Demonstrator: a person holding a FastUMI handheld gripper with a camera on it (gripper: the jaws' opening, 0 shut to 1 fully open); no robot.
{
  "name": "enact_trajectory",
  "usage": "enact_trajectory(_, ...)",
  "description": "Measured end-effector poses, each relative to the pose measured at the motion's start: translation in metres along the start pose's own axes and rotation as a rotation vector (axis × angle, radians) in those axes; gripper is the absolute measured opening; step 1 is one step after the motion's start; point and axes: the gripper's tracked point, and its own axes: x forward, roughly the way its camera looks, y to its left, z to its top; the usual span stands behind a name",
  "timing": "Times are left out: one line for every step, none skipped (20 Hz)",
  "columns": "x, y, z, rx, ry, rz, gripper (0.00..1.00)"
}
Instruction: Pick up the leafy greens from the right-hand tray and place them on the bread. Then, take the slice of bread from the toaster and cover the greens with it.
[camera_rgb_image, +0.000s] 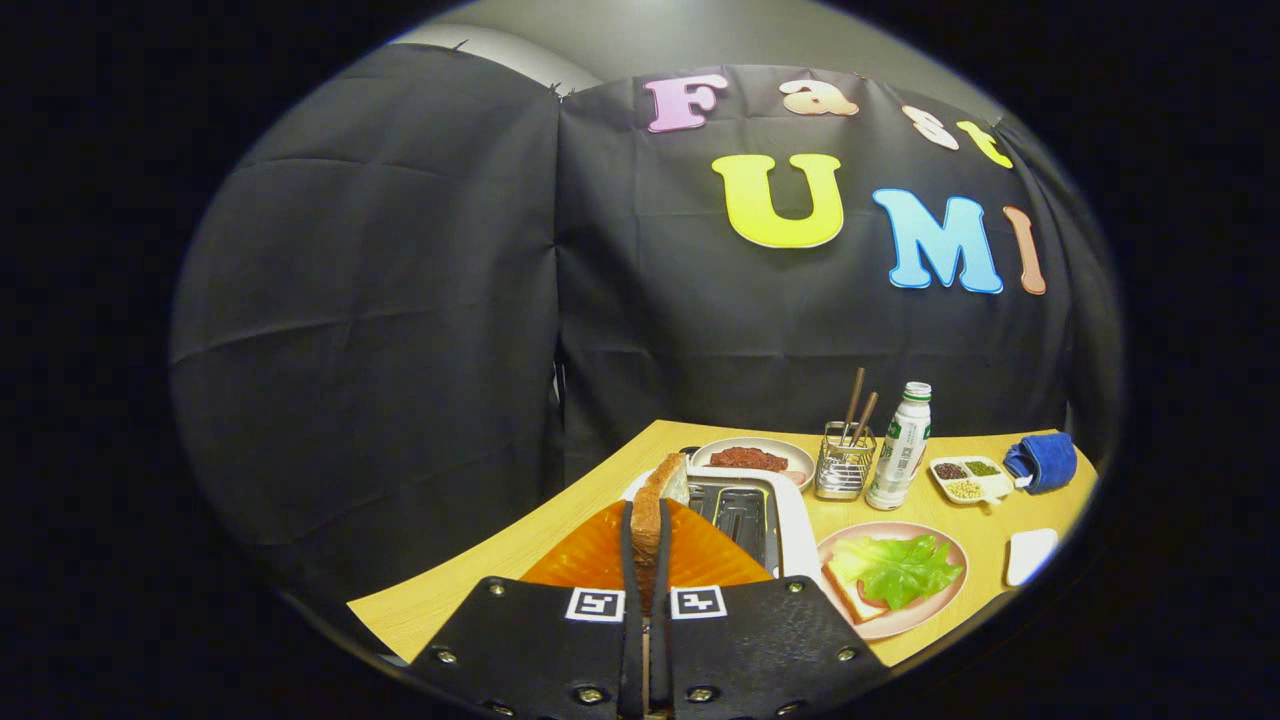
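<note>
My gripper (647, 535) is shut on a slice of toasted bread (658, 497), held upright between the fingers and lifted above the table. Just beyond and right of the fingers stands the white toaster (795, 525) with its dark slots showing. To the right of the toaster lies a pink plate (940, 600) with a slice of bread (848, 592) on it, and the leafy greens (905, 568) rest on top of that bread.
An orange ribbed plate (600, 555) lies under the fingers. Behind the toaster sit a plate of reddish food (750, 459), a wire holder with chopsticks (845, 462), a white bottle (900, 447), a small divided dish (968, 478), a blue cloth (1043, 460) and a white dish (1030, 553).
</note>
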Motion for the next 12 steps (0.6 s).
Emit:
enact_trajectory(-0.001, -0.004, 0.006, -0.005, -0.016, -0.005, 0.03)
enact_trajectory(-0.005, -0.006, 0.013, -0.013, -0.029, -0.005, 0.03)
enact_trajectory(-0.006, -0.002, 0.02, -0.012, -0.043, 0.002, 0.03)
enact_trajectory(-0.01, -0.002, 0.027, -0.015, -0.059, 0.01, 0.03)
enact_trajectory(-0.013, -0.005, 0.035, -0.022, -0.078, 0.01, 0.03)
enact_trajectory(-0.02, -0.007, 0.045, -0.024, -0.098, 0.01, 0.03)
enact_trajectory(-0.025, -0.009, 0.052, -0.023, -0.117, 0.012, 0.03)
enact_trajectory(-0.031, -0.011, 0.061, -0.02, -0.137, 0.013, 0.03)
enact_trajectory(-0.037, -0.016, 0.068, -0.027, -0.153, 0.007, 0.02)
enact_trajectory(-0.044, -0.02, 0.075, -0.035, -0.167, 0.002, 0.03)
enact_trajectory(-0.049, -0.025, 0.078, -0.035, -0.179, -0.003, 0.03)
enact_trajectory(-0.053, -0.028, 0.082, -0.028, -0.185, -0.004, 0.03)
